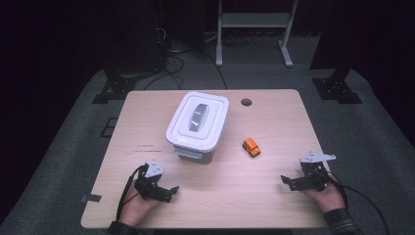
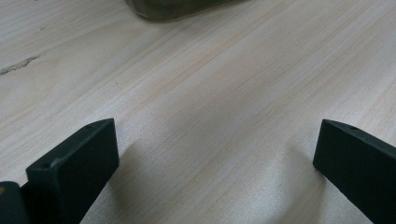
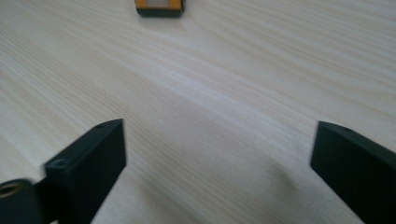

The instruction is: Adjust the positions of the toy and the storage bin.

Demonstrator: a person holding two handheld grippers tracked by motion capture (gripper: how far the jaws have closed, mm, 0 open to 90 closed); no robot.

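A dim room, a pale wooden table (image 1: pixel 147 117) lit from above. At the left, the left gripper (image 1: pixel 164 192) rests low with jaws spread wide, nothing between them. Mid-table stands a lidded white storage box (image 1: pixel 197 125). To its right lies the small orange toy car (image 1: pixel 251 146), apart from everything: light, rigid, probably slick, best pinched across its sides. The right gripper (image 1: pixel 288 182) faces it, jaws wide and empty.

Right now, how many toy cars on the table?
1. The orange toy car sits on the table right of the lidded white box, ahead of the right gripper. The box is closed, so any inside would be hidden.
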